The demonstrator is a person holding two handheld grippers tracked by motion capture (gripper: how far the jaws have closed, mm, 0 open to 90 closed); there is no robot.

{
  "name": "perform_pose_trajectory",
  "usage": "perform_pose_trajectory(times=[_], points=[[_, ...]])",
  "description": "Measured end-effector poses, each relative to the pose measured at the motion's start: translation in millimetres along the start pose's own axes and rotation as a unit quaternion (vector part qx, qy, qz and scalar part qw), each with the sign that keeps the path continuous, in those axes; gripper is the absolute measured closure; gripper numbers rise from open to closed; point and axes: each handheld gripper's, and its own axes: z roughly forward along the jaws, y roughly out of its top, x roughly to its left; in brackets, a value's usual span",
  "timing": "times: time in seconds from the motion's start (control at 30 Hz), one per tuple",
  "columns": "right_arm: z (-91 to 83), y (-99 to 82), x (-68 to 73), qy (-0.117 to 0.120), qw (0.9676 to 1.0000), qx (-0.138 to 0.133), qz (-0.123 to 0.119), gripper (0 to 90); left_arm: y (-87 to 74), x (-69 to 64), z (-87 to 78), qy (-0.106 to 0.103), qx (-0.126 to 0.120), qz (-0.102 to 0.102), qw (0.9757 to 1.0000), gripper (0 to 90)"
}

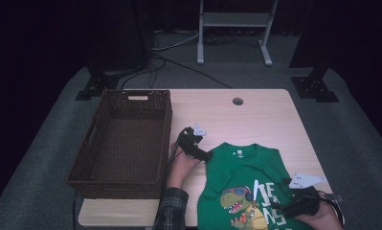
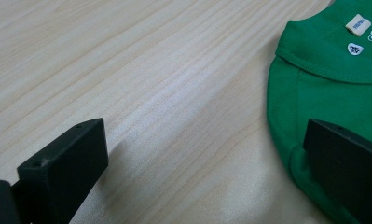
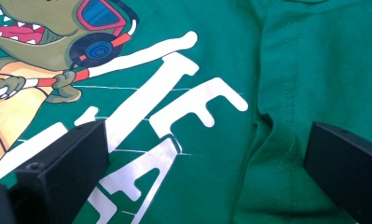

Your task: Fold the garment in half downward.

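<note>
You're looking at a green kid's t-shirt (image 1: 246,187) that's lying flat and face up on the tabletop (image 1: 255,120), sitting toward the near right corner with its collar pointing at the far edge and its hem running off the near edge. It's showing a cartoon dinosaur (image 3: 39,51) wearing sunglasses and headphones next to big white letters (image 3: 174,107), plus a small white tag (image 2: 357,24) inside the neckline. A sleeve seam is puckering a bit along the shirt's right side.

The high view looks forward and down over the table (image 1: 265,120). Each gripper view sits close above the surface. All three share the green shirt (image 1: 246,167).
</note>
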Motion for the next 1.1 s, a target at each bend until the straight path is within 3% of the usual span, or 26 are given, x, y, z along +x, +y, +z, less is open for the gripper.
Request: perform_pose_trajectory(times=[0.3,0.5,1.1], points=[[1.8,7.6,-1.0,-0.001,0.9998,0.019,-0.005,0.0,0.2,0.1,0.3,0.0,0.0,-0.001,1.0,0.0],[1.1,17.2,-10.1,-0.006,1.0,-0.001,-0.005,0.0,0.2,0.1,0.4,0.0,0.0,0.0,1.0,0.0],[7.0,49.9,-72.4,-0.034,0.9985,-0.035,0.023,0.0,0.5,0.8,0.6,0.002,0.001,-0.002,1.0,0.0]])
